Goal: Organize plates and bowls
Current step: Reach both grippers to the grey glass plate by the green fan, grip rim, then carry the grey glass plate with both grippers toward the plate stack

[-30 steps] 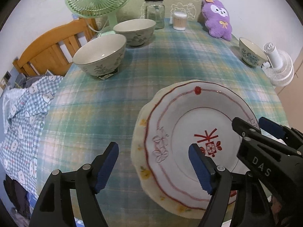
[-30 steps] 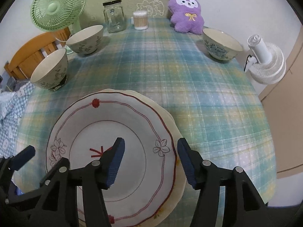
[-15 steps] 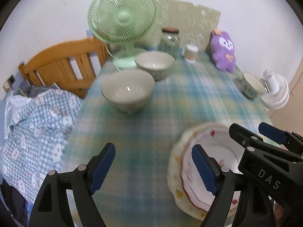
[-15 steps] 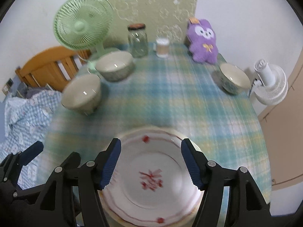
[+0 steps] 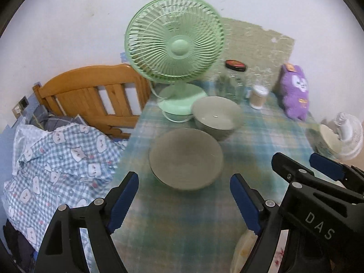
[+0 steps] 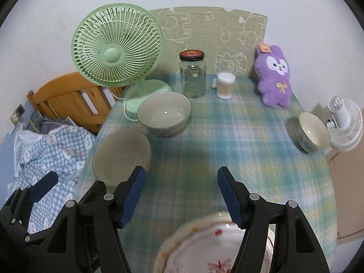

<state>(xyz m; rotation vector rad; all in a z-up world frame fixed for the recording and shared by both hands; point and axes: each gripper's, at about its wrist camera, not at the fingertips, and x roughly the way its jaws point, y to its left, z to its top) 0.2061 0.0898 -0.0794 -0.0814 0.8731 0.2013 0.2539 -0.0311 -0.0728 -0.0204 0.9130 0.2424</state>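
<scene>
green fan (image 6: 117, 54), plaid tablecloth (image 6: 227, 136), seemingly greyish bowls (image 6: 164, 113)

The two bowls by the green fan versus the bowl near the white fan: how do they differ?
The two bowls by the green fan sit side by side on the table's left; the lone bowl sits apart at the right edge beside the white fan. The pair look larger in the right wrist view, being closer; the lone one shows a blue pattern outside. All three are upright, empty and pale inside.
</scene>
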